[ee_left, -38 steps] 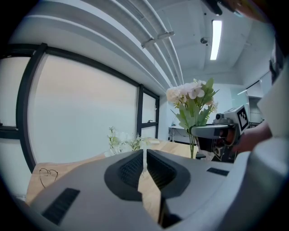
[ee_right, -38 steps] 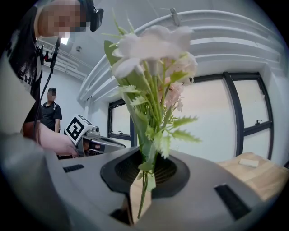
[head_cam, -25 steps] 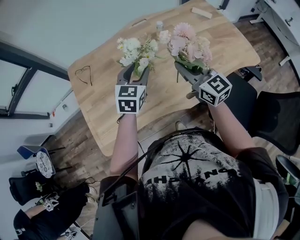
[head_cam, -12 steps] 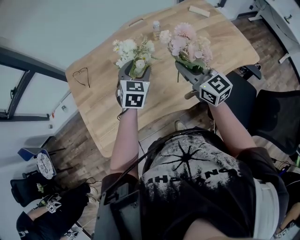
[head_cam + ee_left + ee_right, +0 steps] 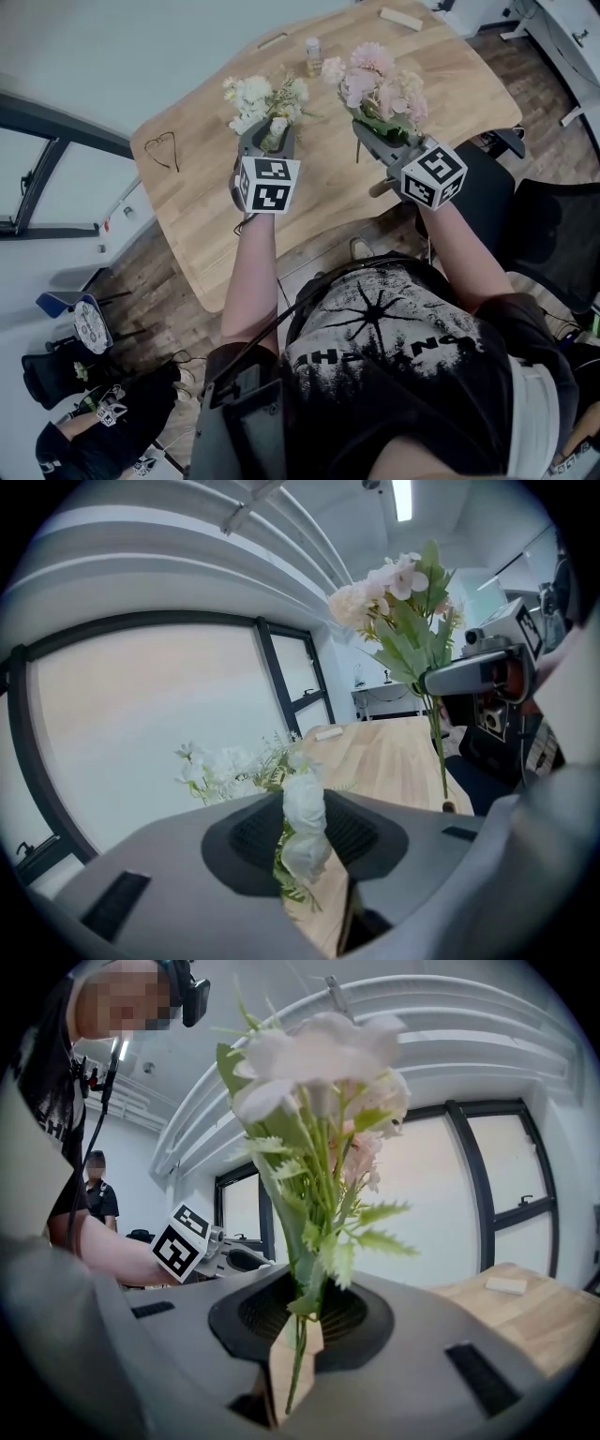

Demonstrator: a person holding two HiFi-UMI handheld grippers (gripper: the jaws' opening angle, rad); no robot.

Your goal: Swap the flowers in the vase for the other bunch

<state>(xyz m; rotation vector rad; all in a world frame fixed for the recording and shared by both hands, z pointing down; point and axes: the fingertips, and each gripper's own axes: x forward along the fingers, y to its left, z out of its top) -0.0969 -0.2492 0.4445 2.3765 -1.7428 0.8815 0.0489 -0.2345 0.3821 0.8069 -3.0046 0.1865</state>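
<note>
Left tool (image 5: 270, 134): tilted down toward the wooden surface (image 5: 211, 230), jaws closing. Between them, two white blooms (image 5: 305, 822) with green sprigs, part of the white bunch (image 5: 258, 94). A strip of bare wood visible between the blooms and the right-hand jaw, so not yet pinched firmly. Rest of the white bunch spread just beyond the tips and slightly to their left, low over the surface. Cannot tell whether resting on it.

Right tool (image 5: 382, 141): held about level and clenched on the thin green stems (image 5: 300, 1354) of the pink bunch (image 5: 380, 82). Stem ends hanging below the jaws, leaves and pale pink heads rising above and ahead of them, clear of the surface.

Small vase (image 5: 313, 54): upright on the surface, beyond both tools and between them, nearer the left tool's white bunch, gripped by neither.

Farther out past the right tool, near the far edge of the surface, a pale wooden block (image 5: 401, 17) lying flat. Off to the left of the left tool, a heart outline (image 5: 167, 150) drawn on the wood, well apart from the flowers.
</note>
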